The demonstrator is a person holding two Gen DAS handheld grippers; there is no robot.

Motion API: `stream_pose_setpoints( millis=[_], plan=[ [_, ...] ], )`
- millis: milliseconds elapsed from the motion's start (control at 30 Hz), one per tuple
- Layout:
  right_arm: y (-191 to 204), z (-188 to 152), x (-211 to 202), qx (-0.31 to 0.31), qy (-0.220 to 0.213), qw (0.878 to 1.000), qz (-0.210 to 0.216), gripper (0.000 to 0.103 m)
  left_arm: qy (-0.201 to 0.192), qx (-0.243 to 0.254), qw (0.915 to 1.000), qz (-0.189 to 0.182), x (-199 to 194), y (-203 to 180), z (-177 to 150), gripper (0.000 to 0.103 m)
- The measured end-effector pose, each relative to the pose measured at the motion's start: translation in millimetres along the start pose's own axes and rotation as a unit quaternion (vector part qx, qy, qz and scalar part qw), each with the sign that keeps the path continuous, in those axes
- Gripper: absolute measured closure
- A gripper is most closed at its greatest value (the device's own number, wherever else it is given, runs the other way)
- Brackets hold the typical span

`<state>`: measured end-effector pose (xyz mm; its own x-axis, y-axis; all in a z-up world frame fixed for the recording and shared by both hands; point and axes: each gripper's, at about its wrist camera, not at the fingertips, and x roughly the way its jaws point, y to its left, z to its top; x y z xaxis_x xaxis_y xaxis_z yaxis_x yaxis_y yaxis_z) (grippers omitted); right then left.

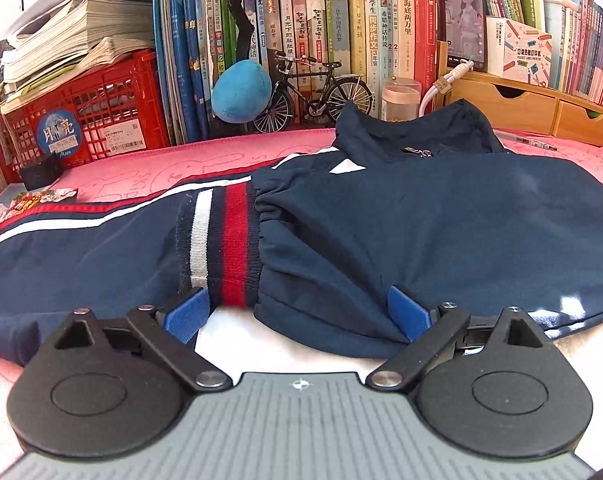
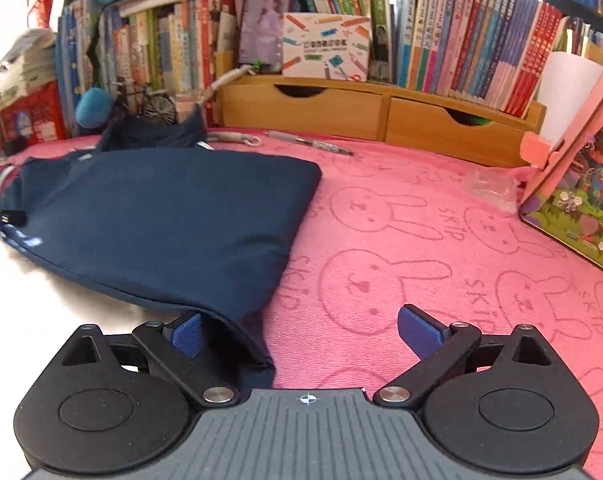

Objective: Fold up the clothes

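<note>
my left claw (image 1: 297, 312) spread wide, jacket cuff (image 1: 221, 240) loose between fingers | right claw (image 2: 307, 334) wide, jacket (image 2: 161, 216) corner by its left finger, unclamped | cuff end hidden

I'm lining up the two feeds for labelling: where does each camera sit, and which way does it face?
Left wrist: sits on the left hand-held gripper, facing the navy jacket's striped cuff and bookshelf; open blue fingers show.
Right wrist: sits on the right hand-held gripper, facing the jacket's hem corner on the pink towel; open fingers show.
Shared: jacket, towel, wooden drawers, propped phone.
</note>
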<state>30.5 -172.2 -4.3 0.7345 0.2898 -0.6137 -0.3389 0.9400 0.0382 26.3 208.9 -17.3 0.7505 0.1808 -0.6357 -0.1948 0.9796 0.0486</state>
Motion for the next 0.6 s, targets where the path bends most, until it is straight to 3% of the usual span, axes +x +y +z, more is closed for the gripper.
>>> stream_pose_setpoints(
  millis=[100, 167, 333, 500, 600],
  plan=[
    [13.5, 17.1, -16.9, 0.01, -0.041, 0.995, 0.088, 0.004, 0.003, -0.009, 1.0, -0.003, 1.2, 2.8, 0.4, 0.002],
    [41.5, 35.6, -8.1, 0.003, -0.048, 0.993, 0.106, 0.004, 0.003, -0.01, 0.9999, -0.003, 1.4, 3.2, 0.2, 0.002],
    [125.4, 76.0, 60.8, -0.013, -0.015, 0.991, 0.13, 0.004, 0.004, -0.012, 0.9999, -0.003, 1.7, 4.1, -0.1, 0.001],
    [156.2, 87.2, 124.3, -0.023, 0.023, 0.997, 0.067, 0.003, 0.005, -0.015, 0.9999, -0.003, 1.8, 5.5, 0.4, 0.0],
    [129.8, 79.3, 143.3, -0.016, 0.028, 0.999, 0.0, 0.0, 0.006, -0.019, 0.9998, -0.007, 1.8, 7.0, 0.1, 0.0]
  ],
)
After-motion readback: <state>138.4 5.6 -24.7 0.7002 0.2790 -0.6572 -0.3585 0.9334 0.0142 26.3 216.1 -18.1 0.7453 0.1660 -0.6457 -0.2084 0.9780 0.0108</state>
